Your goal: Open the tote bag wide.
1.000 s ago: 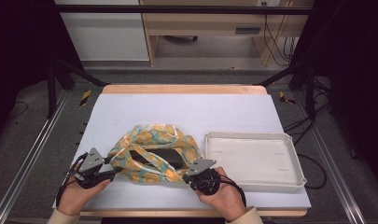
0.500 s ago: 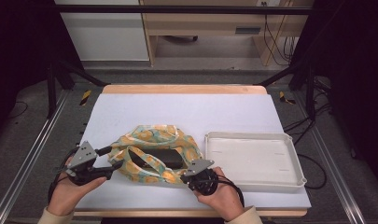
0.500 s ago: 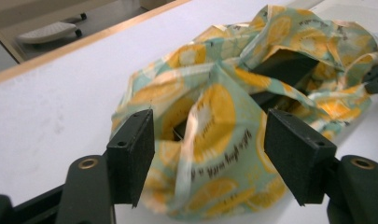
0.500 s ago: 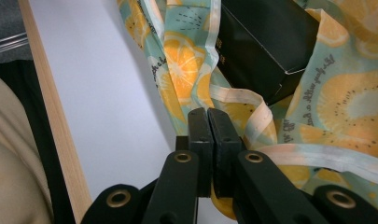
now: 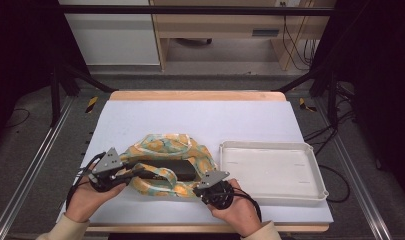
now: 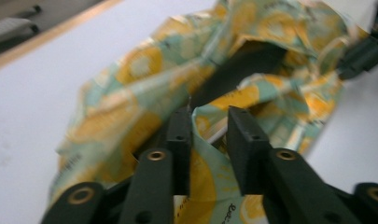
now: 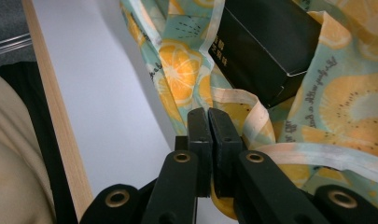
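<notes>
A cloth bag (image 5: 162,146) printed with orange and kiwi slices lies crumpled on the white table top, with a black box (image 5: 179,169) inside its open mouth. My left gripper (image 5: 139,173) is at the bag's left edge. Its jaws have just been closing, and a fold of the cloth (image 6: 130,93) sits between them in the left gripper view (image 6: 209,116). My right gripper (image 5: 197,190) is at the bag's near right corner, shut on the pale hem (image 7: 245,100) in the right gripper view (image 7: 208,114). The black box (image 7: 266,46) lies just beyond it.
An empty white tray (image 5: 270,146) sits on the table to the right of the bag. The wooden front edge of the table (image 7: 56,121) runs close behind my right gripper. A cabinet and cables stand on the floor beyond the far edge.
My left gripper let go of the bag's left end, drew out to the left, then came back in onto the cloth. The bag's left side has shifted. The right gripper has stayed put.
</notes>
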A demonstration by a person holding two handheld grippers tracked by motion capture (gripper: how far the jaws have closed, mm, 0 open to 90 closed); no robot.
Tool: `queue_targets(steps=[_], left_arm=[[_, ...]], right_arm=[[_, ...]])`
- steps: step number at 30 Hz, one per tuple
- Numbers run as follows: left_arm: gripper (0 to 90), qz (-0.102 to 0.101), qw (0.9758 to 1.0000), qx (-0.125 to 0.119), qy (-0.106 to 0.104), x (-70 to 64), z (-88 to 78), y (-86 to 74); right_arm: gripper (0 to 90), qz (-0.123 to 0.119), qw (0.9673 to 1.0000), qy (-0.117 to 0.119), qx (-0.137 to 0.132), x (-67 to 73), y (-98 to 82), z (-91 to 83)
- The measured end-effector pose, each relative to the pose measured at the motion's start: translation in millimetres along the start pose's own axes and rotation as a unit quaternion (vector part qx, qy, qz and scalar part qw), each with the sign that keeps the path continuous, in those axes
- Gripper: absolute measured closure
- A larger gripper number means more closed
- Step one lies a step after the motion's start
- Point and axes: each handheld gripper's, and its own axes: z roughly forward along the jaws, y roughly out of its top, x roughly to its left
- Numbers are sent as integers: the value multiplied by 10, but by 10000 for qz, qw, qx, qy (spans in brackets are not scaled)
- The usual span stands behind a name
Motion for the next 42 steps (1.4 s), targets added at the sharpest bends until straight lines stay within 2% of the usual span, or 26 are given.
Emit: queue_targets(steps=[1, 2, 3, 4, 5, 6, 7, 8, 9, 11, 12, 17, 20, 21, 23, 25, 27, 29, 30, 31, 32, 33, 34, 37, 39, 42], left_arm=[[803, 0, 10000, 0, 0, 0, 0, 0], [815, 97, 9998, 145, -124, -54, -17, -146], [824, 132, 9995, 231, -181, -76, -20, -225], [837, 132, 9995, 231, -181, -76, -20, -225], [853, 181, 9985, 427, -280, -93, -10, -374], [866, 181, 9985, 427, -280, -93, -10, -374], [866, 185, 9980, 532, -281, -90, 4, -448], [879, 212, 9974, 625, -290, -78, 15, -488], [882, 230, 9969, 715, -231, -63, 31, -527], [884, 249, 9966, 754, -215, -55, 37, -536], [886, 225, 9967, 747, -210, -44, 42, -545], [888, 293, 9958, 845, -189, -53, 66, -565], [888, 347, 9956, 855, -151, -70, 75, -563], [888, 347, 9956, 855, -151, -70, 75, -563], [889, 370, 9955, 860, -146, -74, 79, -562], [888, 392, 9953, 871, -135, -72, 82, -569], [888, 388, 9954, 871, -123, -65, 78, -573], [888, 388, 9954, 866, -117, -59, 74, -575], [888, 388, 9954, 867, -115, -54, 70, -575], [888, 388, 9954, 867, -115, -54, 70, -575], [888, 365, 9958, 839, -91, -45, 62, -578], [888, 365, 9958, 839, -91, -45, 62, -578], [886, 338, 9961, 817, -51, -33, 58, -581], [883, 314, 9962, 808, -8, -12, 54, -586], [880, 309, 9963, 807, 7, -5, 46, -588], [878, 188, 9971, 725, 137, 31, 5, -594]], right_arm=[[881, -5, 10000, 1, 13, 6, 1, -1], [875, -19, 10000, 1, 13, 10, 4, -4], [866, -31, 10000, 3, 2, 13, 5, -11], [866, -31, 10000, 3, 2, 13, 5, -11], [823, -16, 10000, 12, -16, 20, 20, -31], [802, -45, 10000, 3, -37, 17, 32, -50], [802, -45, 10000, 3, -37, 17, 32, -50], [716, -21, 9999, 27, -107, 17, 72, -93], [685, -17, 9999, 5, -145, 18, 90, -112], [652, -19, 9998, -20, -184, 22, 117, -145], [581, -23, 9995, -36, -302, 31, 190, -220], [501, -121, 9989, -104, -431, 0, 342, -345], [460, -181, 9985, -234, -453, -105, 548, -432], [460, -181, 9985, -234, -453, -105, 548, -432], [456, -191, 9984, -267, -459, -164, 657, -438], [441, -68, 9987, -265, -441, -289, 796, -371], [428, -1, 9990, -288, -328, -357, 831, -294], [435, 109, 9996, -231, -114, -419, 830, -177], [433, 79, 9997, -220, 6, -428, 812, -121], [433, 79, 9997, -220, 6, -428, 812, -121], [432, 92, 9997, -106, 193, -418, 744, -39], [432, 92, 9997, -106, 193, -418, 744, -39], [427, 41, 9995, 0, 316, -368, 646, -1], [410, 17, 9991, 146, 395, -263, 488, 18], [394, -23, 9987, 189, 476, -203, 388, 29], [383, -162, 9976, 248, 631, -121, 251, 57]])
